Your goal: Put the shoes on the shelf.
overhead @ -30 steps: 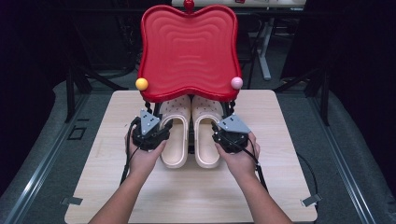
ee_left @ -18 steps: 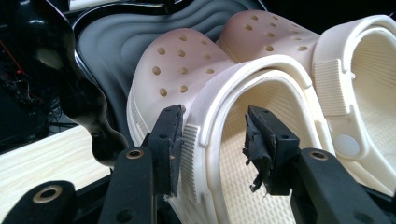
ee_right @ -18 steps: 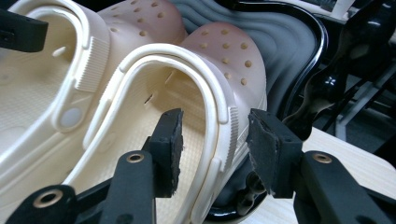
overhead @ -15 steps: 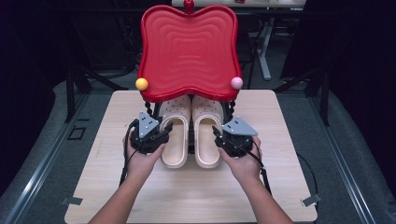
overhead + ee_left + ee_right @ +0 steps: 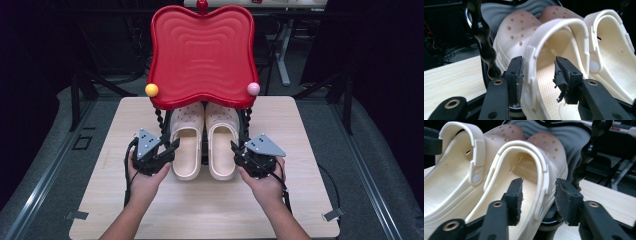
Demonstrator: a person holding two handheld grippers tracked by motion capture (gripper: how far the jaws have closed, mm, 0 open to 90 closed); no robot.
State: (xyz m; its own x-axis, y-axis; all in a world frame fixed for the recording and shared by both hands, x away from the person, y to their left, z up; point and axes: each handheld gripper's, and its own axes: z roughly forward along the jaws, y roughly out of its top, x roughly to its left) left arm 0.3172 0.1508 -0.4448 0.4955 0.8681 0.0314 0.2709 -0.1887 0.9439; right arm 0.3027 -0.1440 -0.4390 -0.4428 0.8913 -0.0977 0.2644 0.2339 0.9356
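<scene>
Two cream clogs stand side by side, toes pointing away, on the low shelf of a black rack under a red wavy tray (image 5: 202, 55). My left gripper (image 5: 171, 146) is open at the outer side of the left clog (image 5: 187, 145). In the left gripper view the gripper (image 5: 538, 62) straddles that clog's (image 5: 516, 27) side wall and strap, one jaw inside and one outside. My right gripper (image 5: 235, 148) is open at the outer side of the right clog (image 5: 221, 145). In the right gripper view it (image 5: 539, 183) straddles the right clog's (image 5: 549, 147) rim the same way.
A yellow ball (image 5: 151, 90) and a pink ball (image 5: 253, 88) sit on the red tray's front corners. Twisted black posts (image 5: 484, 45) (image 5: 586, 152) rise close outside each gripper. The light wooden table (image 5: 280, 200) has bare room in front of the clogs. Dark chairs and desks stand behind.
Both grippers have slid a little back toward the person along the clogs' outer sides. The clogs have not visibly moved.
</scene>
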